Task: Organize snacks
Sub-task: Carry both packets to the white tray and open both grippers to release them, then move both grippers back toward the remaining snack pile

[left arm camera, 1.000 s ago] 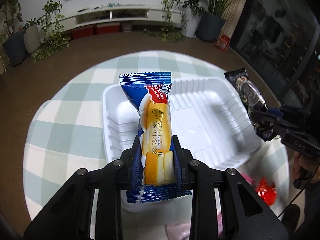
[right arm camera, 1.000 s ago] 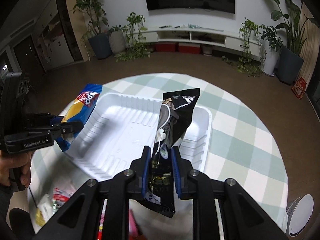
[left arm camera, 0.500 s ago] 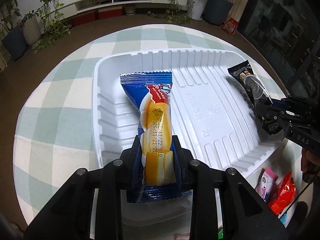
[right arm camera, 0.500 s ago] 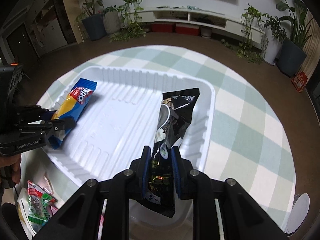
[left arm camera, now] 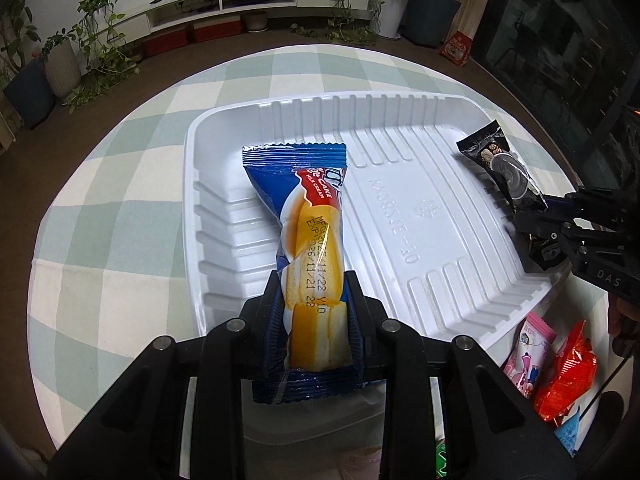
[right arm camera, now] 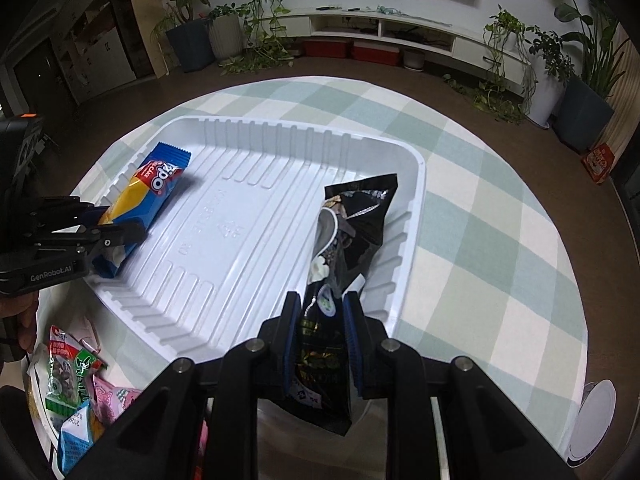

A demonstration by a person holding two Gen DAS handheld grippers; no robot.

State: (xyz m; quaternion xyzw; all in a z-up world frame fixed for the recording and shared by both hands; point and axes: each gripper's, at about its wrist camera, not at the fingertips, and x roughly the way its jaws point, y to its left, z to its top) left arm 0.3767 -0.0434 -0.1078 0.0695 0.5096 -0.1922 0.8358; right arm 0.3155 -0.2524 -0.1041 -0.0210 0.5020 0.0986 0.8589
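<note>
A white ribbed tray [left arm camera: 420, 216] [right arm camera: 240, 240] sits on a round checked table. My left gripper [left arm camera: 314, 284] is shut on a blue and yellow cake packet [left arm camera: 308, 232], held low over the tray's left side; the packet also shows in the right wrist view [right arm camera: 148, 196]. My right gripper [right arm camera: 320, 304] is shut on a black snack packet [right arm camera: 344, 232], held over the tray's right side; that packet also shows in the left wrist view [left arm camera: 500, 164]. The tray's floor is bare.
Loose snack packets lie on the table near the tray's front edge: a pink one [left arm camera: 528, 344], a red one [left arm camera: 568, 372], a green one [right arm camera: 64, 372]. A white disc [right arm camera: 592, 404] lies at the table's right edge. Plants and a TV shelf stand beyond.
Both grippers have moved forward and down over the tray with their packets still held. The tray now fills more of both views.
</note>
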